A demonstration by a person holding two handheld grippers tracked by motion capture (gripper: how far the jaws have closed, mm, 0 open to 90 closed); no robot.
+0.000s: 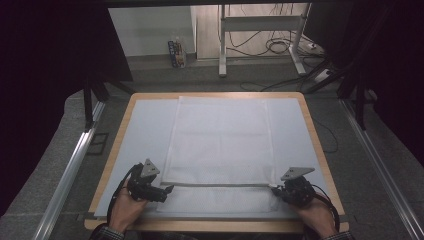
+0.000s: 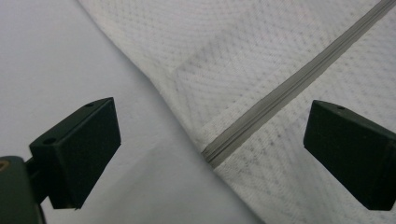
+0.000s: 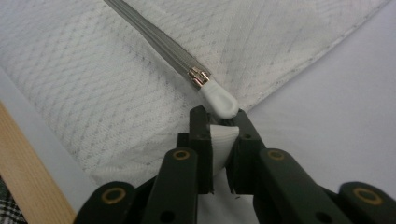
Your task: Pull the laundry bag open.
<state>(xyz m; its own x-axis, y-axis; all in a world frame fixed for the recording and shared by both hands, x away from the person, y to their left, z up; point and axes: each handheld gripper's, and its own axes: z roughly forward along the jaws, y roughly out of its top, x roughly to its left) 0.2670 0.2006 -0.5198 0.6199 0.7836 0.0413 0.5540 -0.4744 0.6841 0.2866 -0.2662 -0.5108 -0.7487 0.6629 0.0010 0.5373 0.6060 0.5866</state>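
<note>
We are working on a white mesh laundry bag (image 1: 220,145) that lies flat on the pale mat (image 1: 145,130), its long side running away from us and its grey zipper (image 1: 220,185) crossing it near our edge. We judge the bag light, soft and floppy, with an open weave that could snag or stretch, so a pull on the cloth alone would only bunch it; the firm places to take hold are the 2 ends of the zipper. Our right gripper (image 3: 219,122) sits at the zipper's right end, jaws closed tight on a fold of white material just behind the white pull tab (image 3: 219,100) and its metal slider (image 3: 198,77); whether that fold is bag cloth or part of the tab we cannot tell. Our left gripper (image 2: 210,154) sits at the zipper's left end, jaws wide apart with nothing between the pads, astride the spot where the zipper stops at the bag's edge. Both hands rest low at the near edge of the mat, each gripper pointing inward along the zipper toward the other.
</note>
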